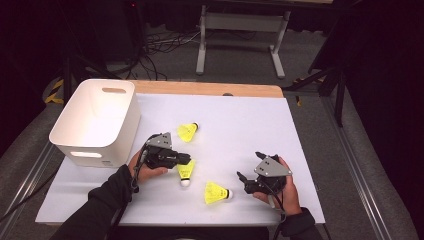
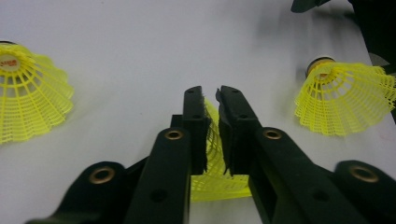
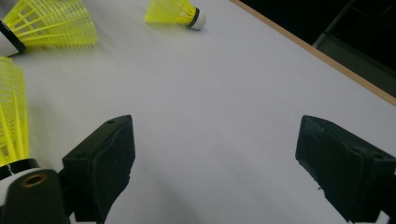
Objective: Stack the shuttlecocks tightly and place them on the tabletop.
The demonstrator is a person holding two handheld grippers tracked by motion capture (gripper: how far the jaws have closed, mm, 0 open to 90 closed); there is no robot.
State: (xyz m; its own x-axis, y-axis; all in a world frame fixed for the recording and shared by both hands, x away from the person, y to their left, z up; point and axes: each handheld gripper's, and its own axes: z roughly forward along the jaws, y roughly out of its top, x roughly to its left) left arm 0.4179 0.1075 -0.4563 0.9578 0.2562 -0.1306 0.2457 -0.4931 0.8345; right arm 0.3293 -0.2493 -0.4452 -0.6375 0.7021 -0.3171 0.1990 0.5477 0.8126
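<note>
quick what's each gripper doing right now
Left gripper: shut on the skirt of a yellow shuttlecock.
Right gripper: open, holding nothing.

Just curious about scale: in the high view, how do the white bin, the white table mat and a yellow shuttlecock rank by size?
1. white table mat
2. white bin
3. yellow shuttlecock, smallest by far; the three shuttlecocks look alike.

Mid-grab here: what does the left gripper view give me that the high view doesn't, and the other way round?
Left gripper view: the left claw shut on the mesh skirt of a yellow plastic shuttlecock, skirt pinched between its pads. High view: the white rectangular plastic bin at the far left, and the right claw open beside a second yellow shuttlecock. Both: three yellow shuttlecocks on the white table top.
</note>
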